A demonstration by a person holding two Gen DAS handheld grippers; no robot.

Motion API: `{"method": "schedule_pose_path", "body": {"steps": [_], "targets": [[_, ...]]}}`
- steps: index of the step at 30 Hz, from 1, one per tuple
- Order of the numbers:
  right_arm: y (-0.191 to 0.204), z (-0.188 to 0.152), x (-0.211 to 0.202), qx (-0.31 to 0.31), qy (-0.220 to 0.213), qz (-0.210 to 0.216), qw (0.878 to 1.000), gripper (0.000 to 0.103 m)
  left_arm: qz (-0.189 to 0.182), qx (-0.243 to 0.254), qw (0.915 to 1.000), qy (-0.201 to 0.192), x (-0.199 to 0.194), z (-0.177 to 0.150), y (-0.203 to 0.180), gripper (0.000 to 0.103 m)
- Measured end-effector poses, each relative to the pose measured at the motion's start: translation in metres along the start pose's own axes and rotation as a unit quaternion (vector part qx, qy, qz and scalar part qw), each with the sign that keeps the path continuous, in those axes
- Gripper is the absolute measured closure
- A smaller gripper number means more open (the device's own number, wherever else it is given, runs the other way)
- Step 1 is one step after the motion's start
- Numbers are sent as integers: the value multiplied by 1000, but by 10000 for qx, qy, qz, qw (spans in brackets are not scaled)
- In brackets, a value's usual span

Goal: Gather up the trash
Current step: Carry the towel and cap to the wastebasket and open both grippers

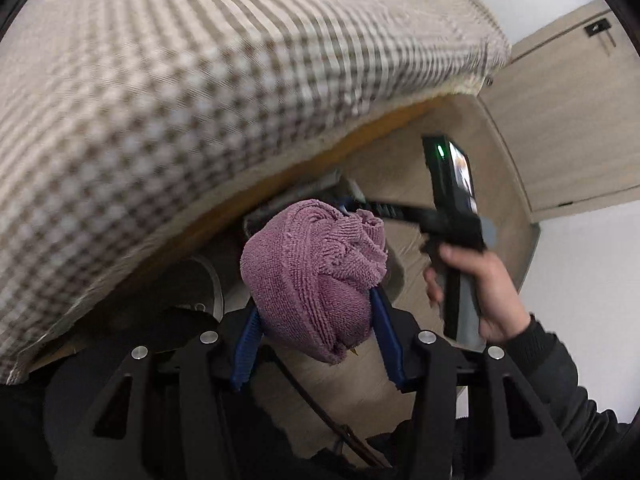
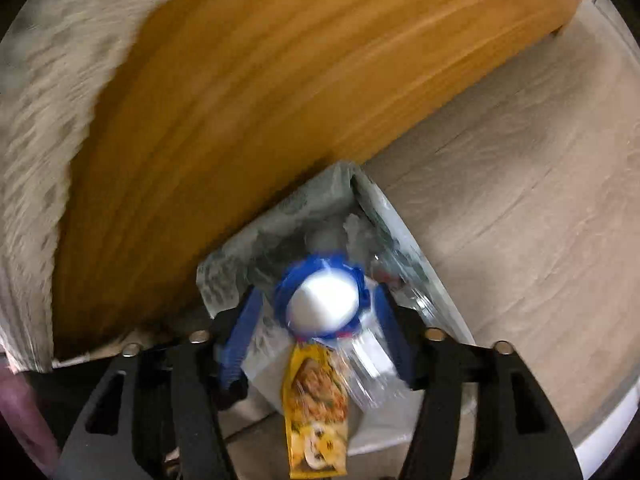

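**Trash over the bin**

While your right gripper (image 2: 318,304) hung above the lined trash bin (image 2: 248,236), its jaws loosely flanked a blue-and-white container (image 2: 322,306) with a yellow wrapper (image 2: 316,412); whether they pressed, I cannot tell. Your left gripper (image 1: 316,300) was clamped on a purple cloth (image 1: 312,276). Dropping remained.

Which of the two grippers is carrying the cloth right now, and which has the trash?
The left gripper grips the bunched purple terry cloth. The right gripper carries trash: a white-and-blue wrapper and a yellow printed food packet, above the lined bin.
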State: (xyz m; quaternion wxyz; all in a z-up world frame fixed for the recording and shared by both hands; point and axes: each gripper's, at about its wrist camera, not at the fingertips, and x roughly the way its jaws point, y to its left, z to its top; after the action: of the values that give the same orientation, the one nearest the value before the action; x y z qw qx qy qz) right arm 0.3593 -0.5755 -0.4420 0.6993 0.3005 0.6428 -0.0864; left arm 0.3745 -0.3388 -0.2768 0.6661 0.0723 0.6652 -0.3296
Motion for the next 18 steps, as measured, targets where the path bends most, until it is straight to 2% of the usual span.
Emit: {"method": "schedule_pose_path", "body": {"steps": [2,6,9,12,14,15,16,18], "targets": [[-7,8,3,114,17,-65,9999,41,-2,8,9995,304,25,6,-10,53],[-32,3,-14,485,-335,195,9981,41,72,97,9974,711,68,24,-29,52],[-60,-11,-25,894,-490,261,9945,41,316,276,9934,1063,110,39,-41,52],[-84,-30,-41,1229,-589,291,9902,41,811,664,9855,1337,162,50,-60,52],[-94,-44,-49,1337,-634,280,9886,41,1064,996,9795,1392,188,53,-66,43],[-97,-48,-53,1349,-668,264,9882,41,1215,1217,9756,1367,204,57,-74,23],[-101,-55,-55,1342,-675,184,9885,41,1472,1544,9681,1313,219,58,-76,11],[-105,-64,-46,1320,-537,99,9897,41,1876,2045,9520,1289,242,57,-75,11]]}}
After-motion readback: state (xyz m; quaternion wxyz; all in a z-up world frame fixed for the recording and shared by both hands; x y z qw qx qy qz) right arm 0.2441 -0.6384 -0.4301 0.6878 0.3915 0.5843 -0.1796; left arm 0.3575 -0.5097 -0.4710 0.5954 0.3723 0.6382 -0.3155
